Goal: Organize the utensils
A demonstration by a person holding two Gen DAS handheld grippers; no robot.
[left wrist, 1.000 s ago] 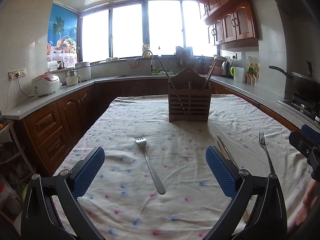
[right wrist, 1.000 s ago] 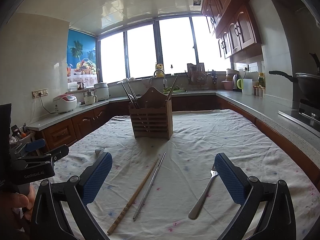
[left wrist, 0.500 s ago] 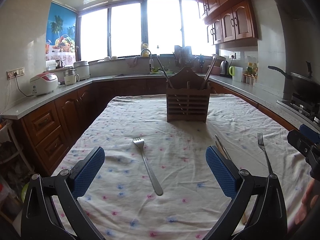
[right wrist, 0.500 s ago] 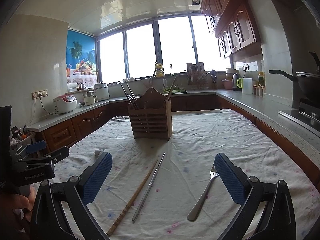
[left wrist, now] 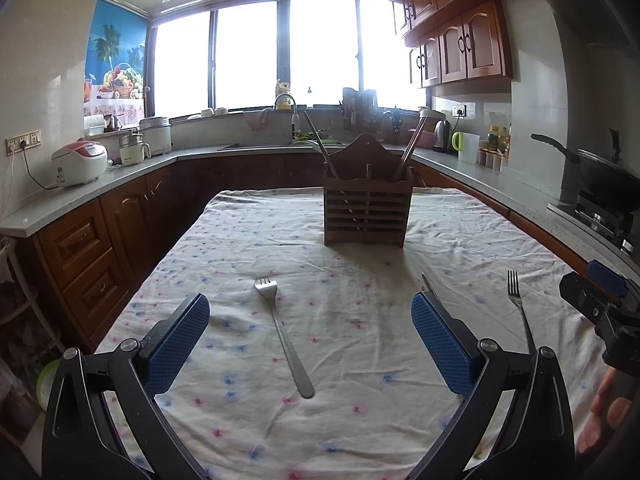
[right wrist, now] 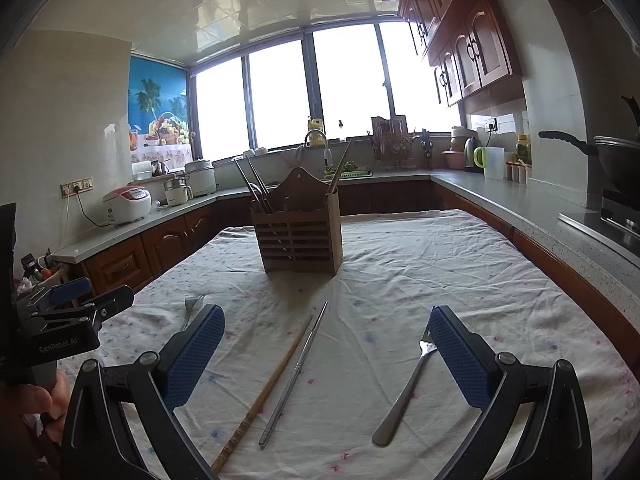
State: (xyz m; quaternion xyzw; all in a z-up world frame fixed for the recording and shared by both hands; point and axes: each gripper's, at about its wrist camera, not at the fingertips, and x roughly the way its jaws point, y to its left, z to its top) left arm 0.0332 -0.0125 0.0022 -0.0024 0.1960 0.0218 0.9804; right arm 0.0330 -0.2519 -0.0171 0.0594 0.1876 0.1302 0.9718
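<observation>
The left gripper [left wrist: 310, 336] hangs low over the cloth-covered table [left wrist: 360, 420] with its blue pads spread wide and nothing between them; in the gap, nearer the left finger, a fork [left wrist: 285, 336] lies flat, handle toward the gripper and tines pointing away toward the holder, its long axis leaning slightly left as it goes out. The right gripper [right wrist: 326, 354] is likewise spread and empty. Between its fingers, closer to the left one, a wooden chopstick [right wrist: 264, 390] and a metal chopstick [right wrist: 294, 374] lie side by side, just apart, both running from the near left toward the far right. A second fork [right wrist: 404, 394] lies just inside the right finger, handle nearest, its tines partly hidden behind that pad and pointing away. Well beyond both sets of fingertips, near the middle of the table, stands a slatted wooden utensil holder [right wrist: 300, 234], upright, with chopsticks leaning out of its compartments
</observation>
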